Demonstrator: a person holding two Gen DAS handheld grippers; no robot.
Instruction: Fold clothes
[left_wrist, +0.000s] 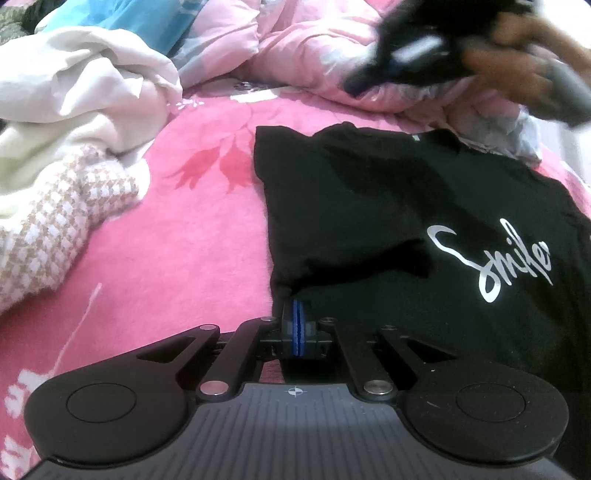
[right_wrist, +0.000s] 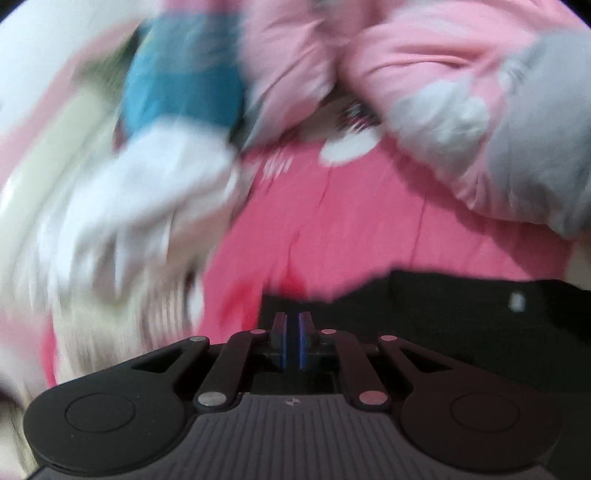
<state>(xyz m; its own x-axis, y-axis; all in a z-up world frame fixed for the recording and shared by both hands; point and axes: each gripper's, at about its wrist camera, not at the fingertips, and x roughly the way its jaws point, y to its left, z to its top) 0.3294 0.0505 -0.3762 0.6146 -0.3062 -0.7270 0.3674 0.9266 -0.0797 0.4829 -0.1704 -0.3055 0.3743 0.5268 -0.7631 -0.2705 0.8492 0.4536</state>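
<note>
A black T-shirt (left_wrist: 369, 206) with a silver "Smile" print lies flat on the pink bedsheet (left_wrist: 177, 240). My left gripper (left_wrist: 297, 308) sits at the shirt's near left edge. Its blue pads are pressed together, and creases in the fabric run toward the tip. My right gripper (left_wrist: 356, 85) shows blurred at the top right in a person's hand (left_wrist: 517, 70), raised above the shirt's far edge. In the right wrist view my right gripper (right_wrist: 292, 317) has its pads almost touching with nothing seen between them. The shirt (right_wrist: 443, 314) with its neck label lies just beyond and to the right.
A crumpled white cloth (left_wrist: 85, 81) and a beige houndstooth garment (left_wrist: 66, 221) are piled at the left. A blue cloth (left_wrist: 140, 22) and a bunched pink duvet (left_wrist: 314, 48) lie along the far side. Bare pink sheet separates the pile from the shirt.
</note>
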